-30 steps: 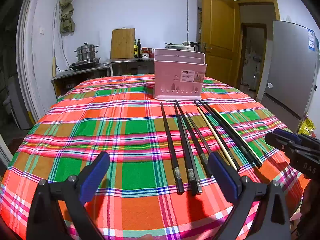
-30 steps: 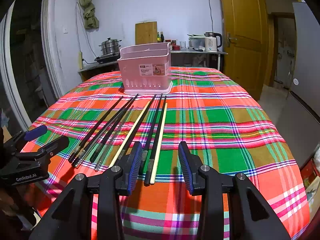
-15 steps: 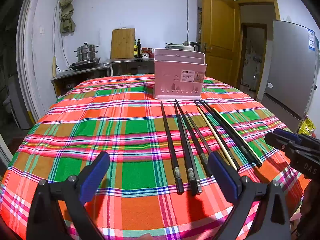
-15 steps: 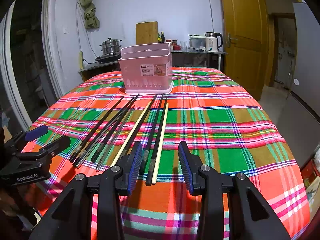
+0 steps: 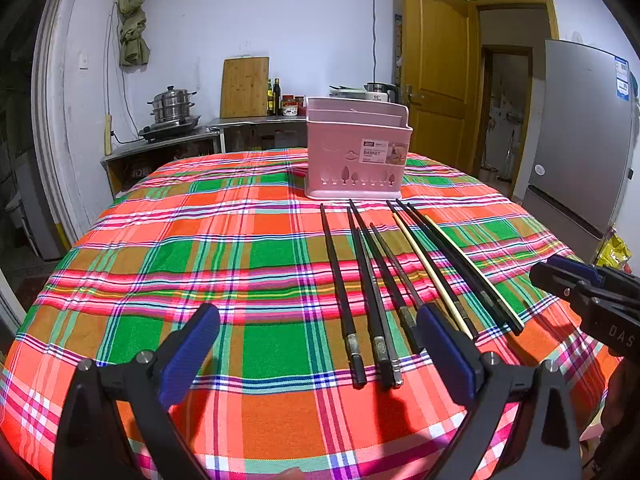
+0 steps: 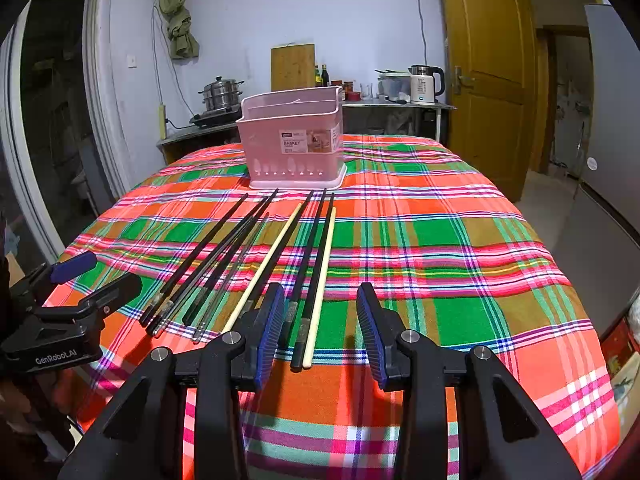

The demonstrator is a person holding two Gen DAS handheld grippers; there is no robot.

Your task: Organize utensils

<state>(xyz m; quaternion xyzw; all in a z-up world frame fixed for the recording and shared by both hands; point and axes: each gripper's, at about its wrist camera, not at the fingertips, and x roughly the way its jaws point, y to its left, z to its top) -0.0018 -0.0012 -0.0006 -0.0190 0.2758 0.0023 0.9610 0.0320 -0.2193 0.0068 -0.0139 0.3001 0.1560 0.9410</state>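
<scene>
Covering table: plaid cloth [image 5: 248, 248] | behind: counter [image 5: 176, 142], door [image 5: 434, 68]

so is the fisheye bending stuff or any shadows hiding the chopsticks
Left wrist view: door frame and fridge bow near the edges; chopsticks sharp. Right wrist view: right gripper casts a soft shadow on the tablecloth; chopstick ends stay visible.

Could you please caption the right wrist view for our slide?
Open right hand-held gripper over two chopsticks on a plaid cloth, pink basket beyond.
</scene>
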